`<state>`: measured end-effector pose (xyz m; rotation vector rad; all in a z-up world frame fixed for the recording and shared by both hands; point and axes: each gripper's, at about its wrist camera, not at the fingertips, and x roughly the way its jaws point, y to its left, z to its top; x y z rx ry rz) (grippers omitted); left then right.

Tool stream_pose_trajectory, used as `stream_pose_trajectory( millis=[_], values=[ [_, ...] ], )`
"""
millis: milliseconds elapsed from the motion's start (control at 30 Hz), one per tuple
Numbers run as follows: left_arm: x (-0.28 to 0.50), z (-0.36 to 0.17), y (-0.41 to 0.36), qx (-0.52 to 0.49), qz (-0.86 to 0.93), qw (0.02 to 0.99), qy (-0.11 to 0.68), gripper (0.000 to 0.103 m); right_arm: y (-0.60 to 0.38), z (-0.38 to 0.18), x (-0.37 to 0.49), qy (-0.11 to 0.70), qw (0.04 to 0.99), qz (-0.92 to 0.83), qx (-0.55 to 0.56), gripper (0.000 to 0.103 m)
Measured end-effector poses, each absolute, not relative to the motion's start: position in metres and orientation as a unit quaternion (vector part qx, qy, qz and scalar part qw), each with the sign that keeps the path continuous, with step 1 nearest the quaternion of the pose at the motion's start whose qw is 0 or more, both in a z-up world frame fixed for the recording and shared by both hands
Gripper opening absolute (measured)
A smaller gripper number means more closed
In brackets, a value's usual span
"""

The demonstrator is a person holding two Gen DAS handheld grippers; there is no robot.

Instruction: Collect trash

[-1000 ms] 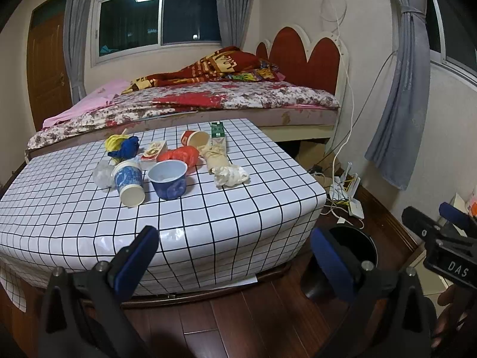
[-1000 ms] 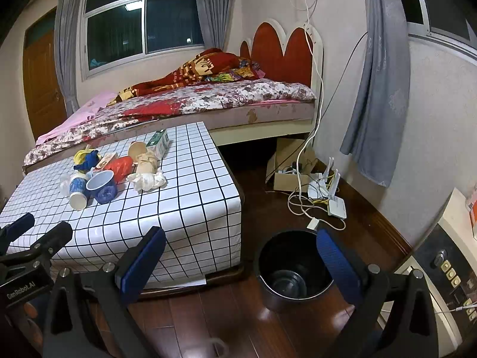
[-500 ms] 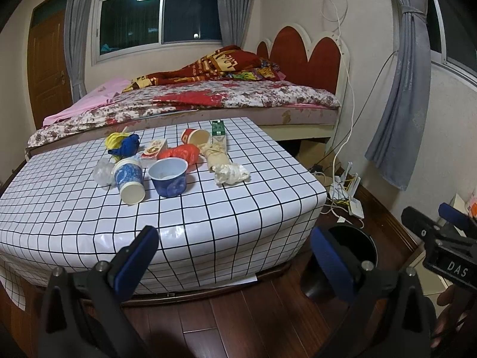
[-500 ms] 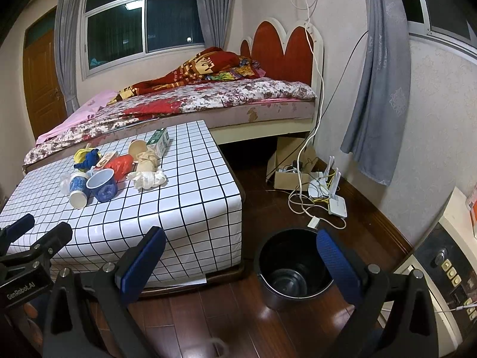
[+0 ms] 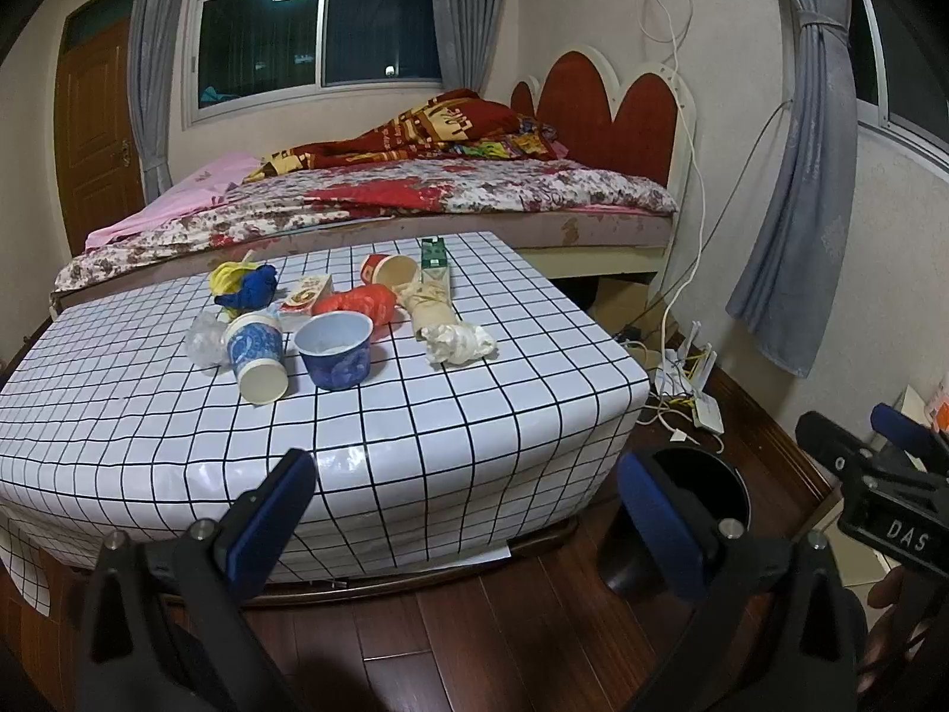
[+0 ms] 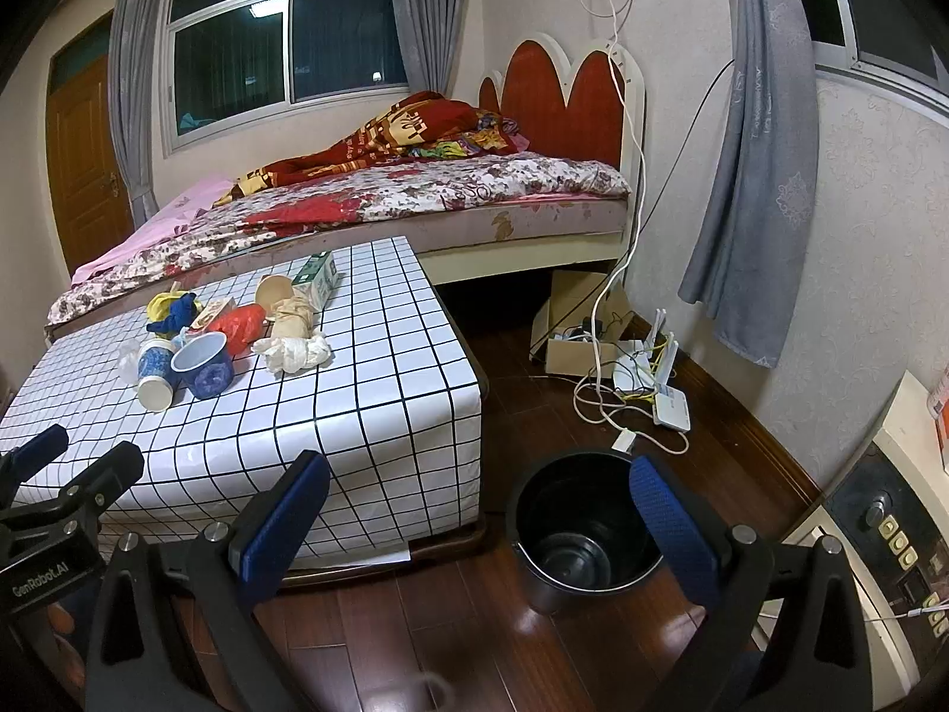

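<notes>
Nothing has shifted since a second ago: both the left gripper (image 5: 459, 504) and right gripper (image 6: 480, 504) remain spread and empty; the trash (image 5: 332, 314) lies uncollected, the bin (image 6: 584, 528) empty.

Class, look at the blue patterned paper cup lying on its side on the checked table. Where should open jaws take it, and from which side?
Grip the blue patterned paper cup across its mid-body, coming from above. It lies tipped with its open mouth facing the cameras, so both curved flanks are exposed. Crinkled clear plastic sits close on one flank and the upright blue bowl on the other, leaving little room for a level approach.
</notes>
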<state>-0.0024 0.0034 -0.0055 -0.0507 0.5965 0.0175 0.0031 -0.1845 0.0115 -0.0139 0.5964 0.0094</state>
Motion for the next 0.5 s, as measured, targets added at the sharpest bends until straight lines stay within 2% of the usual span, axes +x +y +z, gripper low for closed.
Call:
stream_pose_trajectory(
  millis=[500],
  values=[
    [-0.0037,-0.0057,0.0029,-0.025,0.009,0.956,0.294,0.102,-0.1842,0.0094,0.0029,0.295,0.955,0.005,-0.007,0.102]
  ],
)
